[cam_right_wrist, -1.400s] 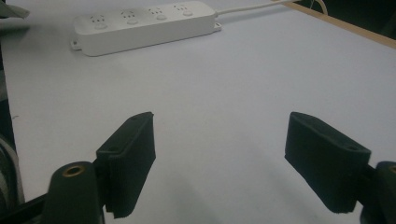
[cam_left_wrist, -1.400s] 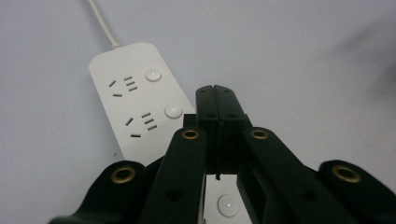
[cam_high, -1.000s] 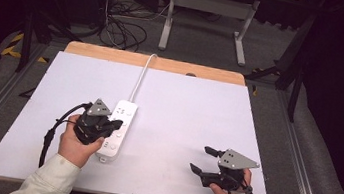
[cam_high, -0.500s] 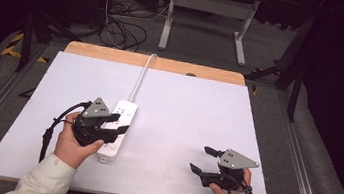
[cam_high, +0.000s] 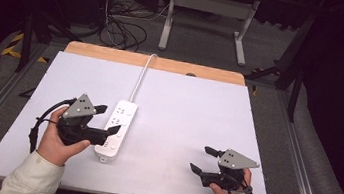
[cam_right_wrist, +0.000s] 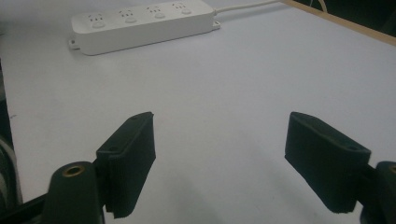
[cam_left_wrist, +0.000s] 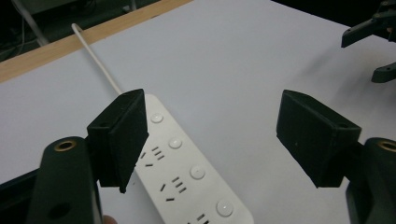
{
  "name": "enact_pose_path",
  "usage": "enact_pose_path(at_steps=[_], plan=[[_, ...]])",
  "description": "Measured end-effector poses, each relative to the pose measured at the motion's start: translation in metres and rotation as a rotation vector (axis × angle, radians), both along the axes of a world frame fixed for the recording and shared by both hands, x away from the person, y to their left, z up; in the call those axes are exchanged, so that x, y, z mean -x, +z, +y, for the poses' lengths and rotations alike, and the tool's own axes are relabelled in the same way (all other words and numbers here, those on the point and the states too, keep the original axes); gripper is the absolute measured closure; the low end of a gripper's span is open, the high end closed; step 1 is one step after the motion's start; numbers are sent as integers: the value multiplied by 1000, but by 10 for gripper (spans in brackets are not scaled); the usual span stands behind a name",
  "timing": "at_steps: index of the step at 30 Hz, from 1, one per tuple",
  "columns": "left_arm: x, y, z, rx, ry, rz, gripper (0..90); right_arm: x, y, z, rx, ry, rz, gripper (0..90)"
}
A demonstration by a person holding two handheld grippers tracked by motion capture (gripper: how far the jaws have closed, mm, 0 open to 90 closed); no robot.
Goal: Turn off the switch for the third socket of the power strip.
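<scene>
Two black grippers stood apart on the white table (cam_high: 183,108). The left gripper (cam_high: 106,118), jaws just spreading wide and empty, hovered beside the long white plastic power strip (cam_high: 116,129); its own view revealed round switch buttons. The right gripper (cam_high: 203,160) gaped empty, well apart.

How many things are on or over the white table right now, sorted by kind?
Power strips: 1, the white power strip with its cord
Grippers: 2, the left gripper with jaws apart beside the strip, and the right gripper with jaws apart over the bare table
Total: 3
</scene>
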State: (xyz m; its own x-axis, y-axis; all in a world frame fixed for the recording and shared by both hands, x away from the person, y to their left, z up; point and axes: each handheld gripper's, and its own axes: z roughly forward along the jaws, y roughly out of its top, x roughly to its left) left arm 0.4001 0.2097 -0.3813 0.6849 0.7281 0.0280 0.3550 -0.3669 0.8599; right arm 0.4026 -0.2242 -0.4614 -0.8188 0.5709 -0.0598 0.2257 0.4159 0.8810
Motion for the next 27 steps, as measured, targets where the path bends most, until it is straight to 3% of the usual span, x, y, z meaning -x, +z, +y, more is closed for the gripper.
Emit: enact_pose_path(at_steps=[6,12,18,27], plan=[[2,-4,18,28,28,-17,199,0,0,-1,-1,-1,-3,245],[6,-8,33,29,53,-34,170,0,1,-1,-1,-2,-4,245],[13,-14,50,75,83,-42,161,0,1,-1,0,-1,-6,245],[24,-28,68,76,117,-79,141,0,1,-1,1,-4,-9,245]])
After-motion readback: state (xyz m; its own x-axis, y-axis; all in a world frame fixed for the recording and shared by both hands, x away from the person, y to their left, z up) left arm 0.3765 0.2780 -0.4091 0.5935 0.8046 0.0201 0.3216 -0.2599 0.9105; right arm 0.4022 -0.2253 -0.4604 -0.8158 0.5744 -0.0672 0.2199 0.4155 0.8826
